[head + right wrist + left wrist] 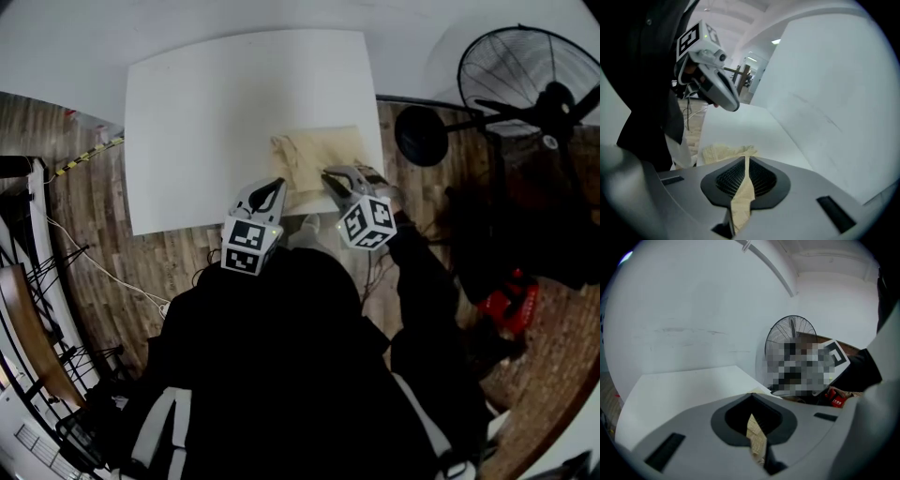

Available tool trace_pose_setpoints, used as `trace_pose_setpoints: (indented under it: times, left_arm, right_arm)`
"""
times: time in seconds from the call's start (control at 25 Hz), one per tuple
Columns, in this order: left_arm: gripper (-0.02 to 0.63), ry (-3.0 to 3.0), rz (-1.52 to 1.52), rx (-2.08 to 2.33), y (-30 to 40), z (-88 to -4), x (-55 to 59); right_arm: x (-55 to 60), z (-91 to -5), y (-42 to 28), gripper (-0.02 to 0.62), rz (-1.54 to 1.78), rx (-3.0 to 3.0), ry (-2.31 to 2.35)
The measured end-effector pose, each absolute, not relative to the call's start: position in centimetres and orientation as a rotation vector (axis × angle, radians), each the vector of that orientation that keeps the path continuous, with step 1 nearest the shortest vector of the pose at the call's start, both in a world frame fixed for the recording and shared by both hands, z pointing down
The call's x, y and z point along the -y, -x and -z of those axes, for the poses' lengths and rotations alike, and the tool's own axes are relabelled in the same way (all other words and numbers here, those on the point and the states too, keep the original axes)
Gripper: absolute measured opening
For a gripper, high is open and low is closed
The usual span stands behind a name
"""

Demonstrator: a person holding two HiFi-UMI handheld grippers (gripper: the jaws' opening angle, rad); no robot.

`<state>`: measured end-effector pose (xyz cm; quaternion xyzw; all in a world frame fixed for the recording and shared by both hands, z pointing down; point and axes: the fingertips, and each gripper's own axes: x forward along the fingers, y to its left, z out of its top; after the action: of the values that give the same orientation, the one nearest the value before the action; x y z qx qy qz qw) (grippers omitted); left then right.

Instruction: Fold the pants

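Beige pants (317,154) lie crumpled near the right front edge of the white table (206,122). My left gripper (278,185) sits at their front left edge. In the left gripper view the left gripper (754,423) is shut, with a strip of the beige fabric (757,439) pinched between its jaws. My right gripper (331,175) is at the pants' front right edge. In the right gripper view the right gripper (745,164) is shut on a fold of the fabric (742,197), and the rest of the pants (724,152) trails back onto the table.
A black standing fan (525,80) is to the right of the table, beside a round black base (421,136) and a red item (511,302) on the wooden floor. Racks and cables (37,281) line the left side. White walls stand behind the table.
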<state>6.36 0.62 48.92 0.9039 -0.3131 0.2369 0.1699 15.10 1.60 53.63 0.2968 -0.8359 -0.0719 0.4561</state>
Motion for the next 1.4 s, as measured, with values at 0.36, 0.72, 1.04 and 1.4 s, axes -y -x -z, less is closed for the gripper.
trace_pose_setpoints:
  times: [0.36,0.72,1.04,1.4]
  left_arm:
    - [0.003,-2.603,-0.55,0.951,-5.7,-46.5,2.1]
    - [0.003,-2.641,-0.431,1.006,-4.8,-43.7,4.2]
    - [0.003,-2.682,-0.38,1.03,-4.0,-41.7,5.5]
    - [0.003,-2.726,-0.328,1.043,-3.4,-40.3,6.2]
  right_arm:
    - [1.5,-47.5,-13.3,0.005,-0.3,2.327,-1.267]
    - [3.1,-43.9,-13.7,0.005,-0.493,2.415,-1.632]
    - [3.1,-41.5,-14.1,0.005,-0.476,2.426,-1.79]
    - [2.9,-40.3,-14.4,0.005,-0.436,2.429,-1.885]
